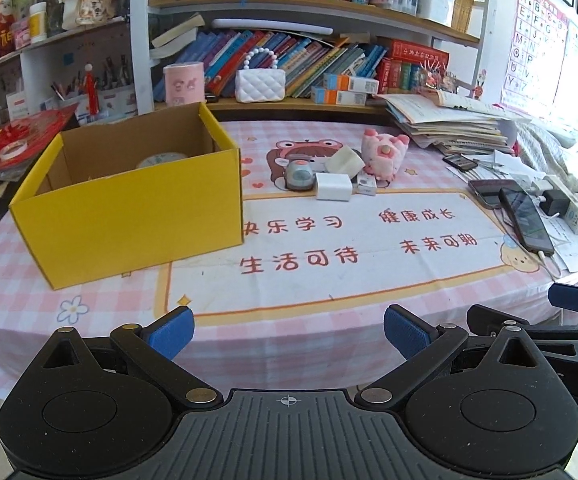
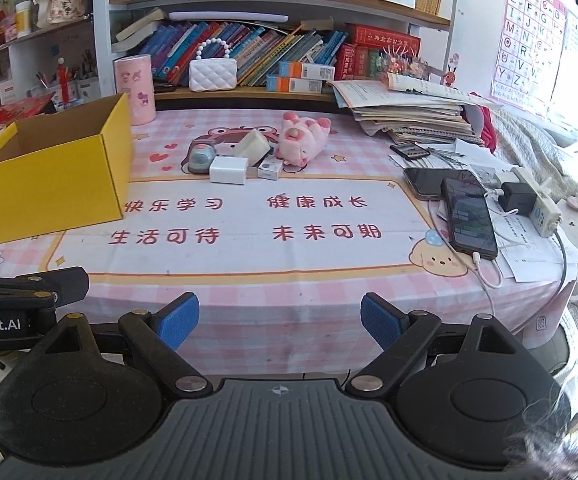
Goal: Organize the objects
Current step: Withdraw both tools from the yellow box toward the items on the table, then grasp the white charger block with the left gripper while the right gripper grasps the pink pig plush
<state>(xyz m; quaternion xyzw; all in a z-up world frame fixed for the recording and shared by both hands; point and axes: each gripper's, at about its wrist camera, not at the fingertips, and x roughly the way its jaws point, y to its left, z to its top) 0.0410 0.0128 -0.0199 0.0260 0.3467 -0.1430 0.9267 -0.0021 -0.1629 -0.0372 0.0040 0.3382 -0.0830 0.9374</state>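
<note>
A yellow cardboard box (image 1: 137,216) stands open on the table's left, also in the right wrist view (image 2: 49,184); a roll of tape (image 1: 161,159) lies inside. Beyond mid-table lies a cluster: a pink plush toy (image 1: 383,152), a white charger cube (image 1: 334,186), a cream block (image 1: 343,160), a grey round gadget (image 1: 299,174) and a small white case (image 1: 366,185). The cluster also shows in the right wrist view around the plush (image 2: 303,140). My left gripper (image 1: 289,332) and right gripper (image 2: 280,320) are open, empty, near the table's front edge.
Two phones (image 2: 469,216) on cables and a power strip (image 2: 537,204) lie at the right. Stacked papers (image 2: 409,112) sit at back right. A pink canister (image 2: 135,90) and white purse (image 2: 213,72) stand by the bookshelf. The tablecloth (image 2: 249,240) covers the table.
</note>
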